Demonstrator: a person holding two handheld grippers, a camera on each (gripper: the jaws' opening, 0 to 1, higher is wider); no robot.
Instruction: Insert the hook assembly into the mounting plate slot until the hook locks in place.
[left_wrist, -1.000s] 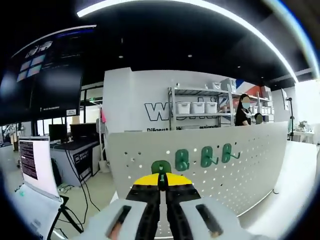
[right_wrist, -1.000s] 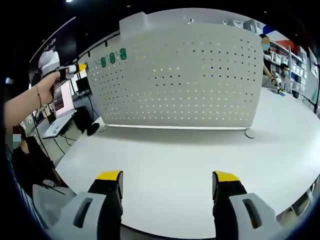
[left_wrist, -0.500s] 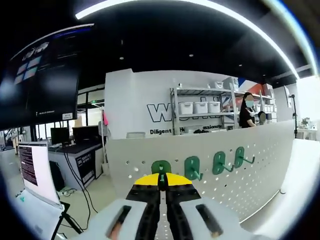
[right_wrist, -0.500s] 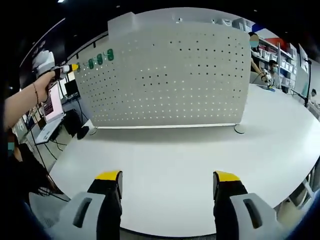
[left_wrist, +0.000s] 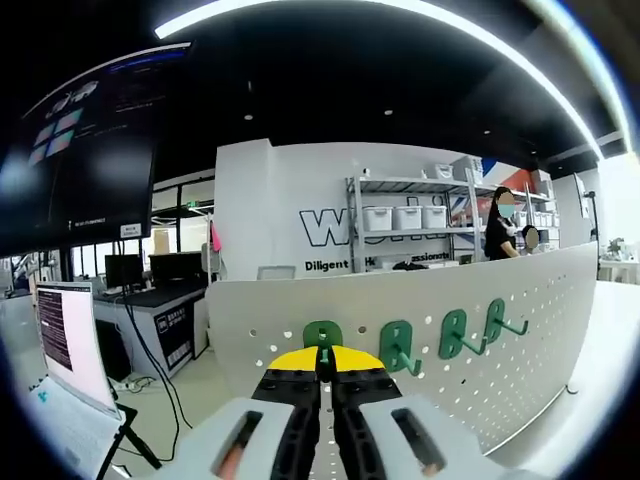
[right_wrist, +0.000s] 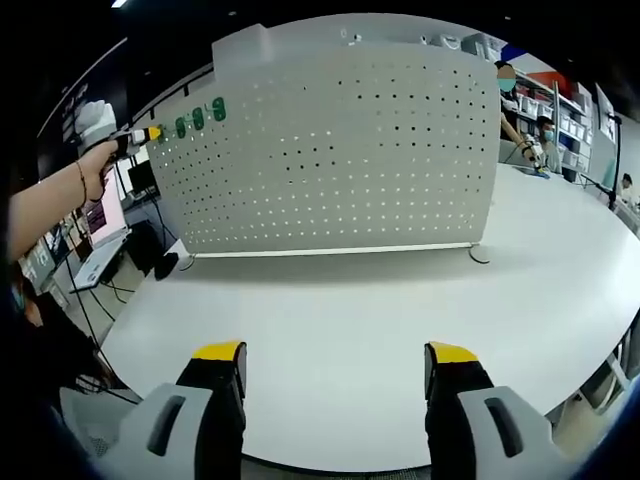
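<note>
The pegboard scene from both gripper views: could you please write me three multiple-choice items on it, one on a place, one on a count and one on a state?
1. Where does the left tool hold its green hook?
A. flat on the table
B. near the upper edge of the white pegboard
C. beside the laptop on the floor

2. How many green hooks already hang on the pegboard to the right of the held one, in the left gripper view?
A. one
B. three
C. six

3. How stands the right tool?
A. open, over the bare white table
B. shut on a hook
C. shut on a cable

Answers: 1 B, the hook sits at the tool's yellow tips against the board's top rows of holes. 2 B, three hooks stand in a row there. 3 A, its two yellow-tipped jaws stand wide apart with nothing between them.
</note>
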